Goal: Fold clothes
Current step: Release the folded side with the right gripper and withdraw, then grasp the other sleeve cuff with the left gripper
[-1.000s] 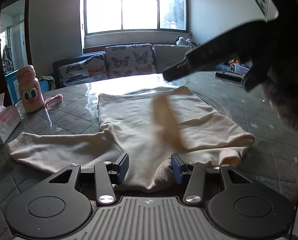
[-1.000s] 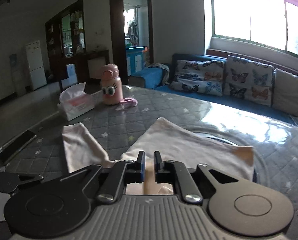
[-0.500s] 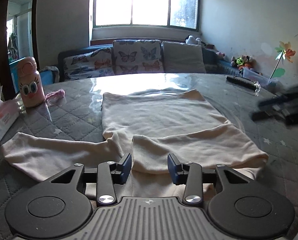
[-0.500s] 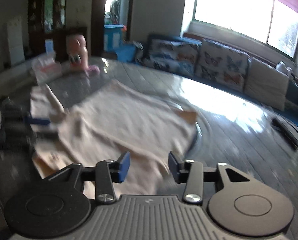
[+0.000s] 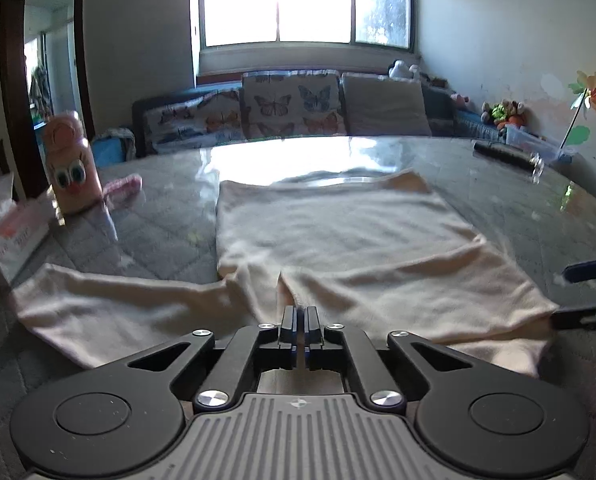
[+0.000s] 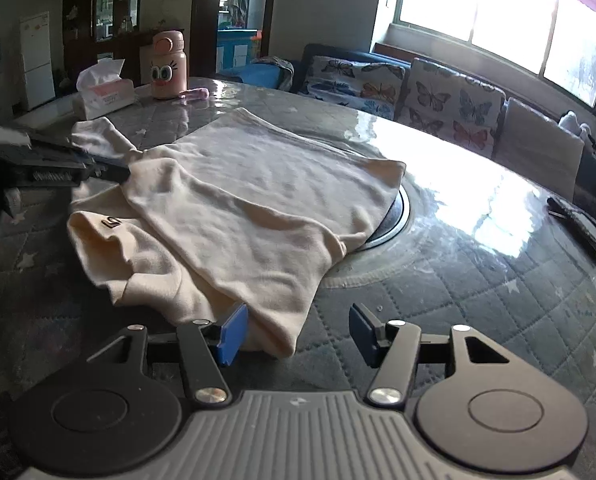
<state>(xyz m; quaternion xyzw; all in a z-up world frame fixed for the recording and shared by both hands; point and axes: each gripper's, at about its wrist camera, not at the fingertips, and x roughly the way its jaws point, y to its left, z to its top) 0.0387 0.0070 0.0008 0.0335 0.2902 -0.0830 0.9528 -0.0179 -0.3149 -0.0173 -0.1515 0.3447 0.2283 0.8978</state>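
Pinching the cream top (image 5: pixel 337 236) near its neckline, left gripper (image 5: pixel 299 322) clamped; right gripper (image 6: pixel 298 330) spread wide, empty — risk: thin grip slips, fold drags askew.

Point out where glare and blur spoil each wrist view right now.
Left wrist view: the bright window blows out to white and mirrors as glare on the glossy quilted tabletop; the pink cartoon-eyed bottle smears. Right wrist view: window glare washes the tabletop, while the cream long-sleeved shirt stays sharp.
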